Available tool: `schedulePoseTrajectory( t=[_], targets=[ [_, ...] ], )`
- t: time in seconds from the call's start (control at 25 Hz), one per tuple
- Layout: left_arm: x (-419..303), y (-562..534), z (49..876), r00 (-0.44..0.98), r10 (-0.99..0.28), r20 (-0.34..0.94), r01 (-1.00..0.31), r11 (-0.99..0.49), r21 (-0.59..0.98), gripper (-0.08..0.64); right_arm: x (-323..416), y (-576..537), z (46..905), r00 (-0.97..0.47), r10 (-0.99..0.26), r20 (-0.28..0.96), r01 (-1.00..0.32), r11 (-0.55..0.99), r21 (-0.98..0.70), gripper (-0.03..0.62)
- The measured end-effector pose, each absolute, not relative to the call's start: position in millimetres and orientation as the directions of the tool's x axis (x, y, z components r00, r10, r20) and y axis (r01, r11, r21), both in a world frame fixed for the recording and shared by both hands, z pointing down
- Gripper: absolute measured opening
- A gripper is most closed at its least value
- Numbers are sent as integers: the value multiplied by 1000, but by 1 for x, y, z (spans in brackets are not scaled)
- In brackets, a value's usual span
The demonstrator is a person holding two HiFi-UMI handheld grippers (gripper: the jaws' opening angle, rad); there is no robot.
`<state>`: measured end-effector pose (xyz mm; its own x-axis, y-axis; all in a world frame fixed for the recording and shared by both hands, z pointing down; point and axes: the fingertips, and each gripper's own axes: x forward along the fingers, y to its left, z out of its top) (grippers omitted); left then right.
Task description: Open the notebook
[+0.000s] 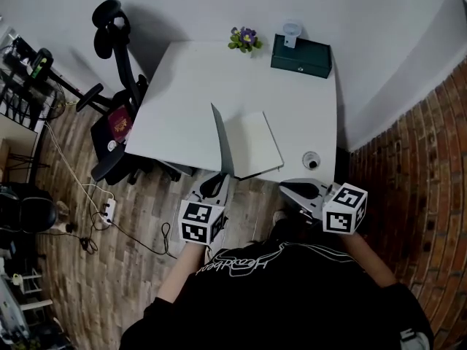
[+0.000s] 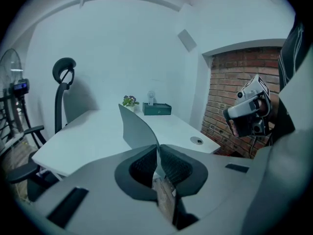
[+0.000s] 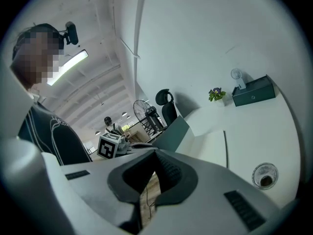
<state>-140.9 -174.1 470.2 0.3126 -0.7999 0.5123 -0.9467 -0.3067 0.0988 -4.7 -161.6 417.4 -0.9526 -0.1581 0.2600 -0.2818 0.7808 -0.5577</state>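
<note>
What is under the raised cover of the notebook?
A blank white page lies under the grey cover, which the left tongs pinch at its edge. The strip of page nearest the spine is hidden behind the cover, as is the table beneath.

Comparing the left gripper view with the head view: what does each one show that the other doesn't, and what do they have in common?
Left gripper view only: the left gripper seen close up, shut on the edge of the raised cover, and a fan at far left.

Head view only: the white page of the notebook, a red booklet on the chair seat, and a power strip on the floor.

Both: the desk, plant, green box, chair and right gripper.
</note>
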Motion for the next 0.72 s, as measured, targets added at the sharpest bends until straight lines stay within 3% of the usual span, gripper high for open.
schedulePoseTrajectory(
  t=[0.4,0.72],
  targets=[
    [-185,-152,495,292,-812,506,-943,-154,296,49,-26,-152,418,-957,-142,253,-265,781,-565,3],
    [-205,-138,524,253,-807,534,-934,-59,353,56,-25,-140,427,-952,-150,266,-283,762,-582,3]
  ],
)
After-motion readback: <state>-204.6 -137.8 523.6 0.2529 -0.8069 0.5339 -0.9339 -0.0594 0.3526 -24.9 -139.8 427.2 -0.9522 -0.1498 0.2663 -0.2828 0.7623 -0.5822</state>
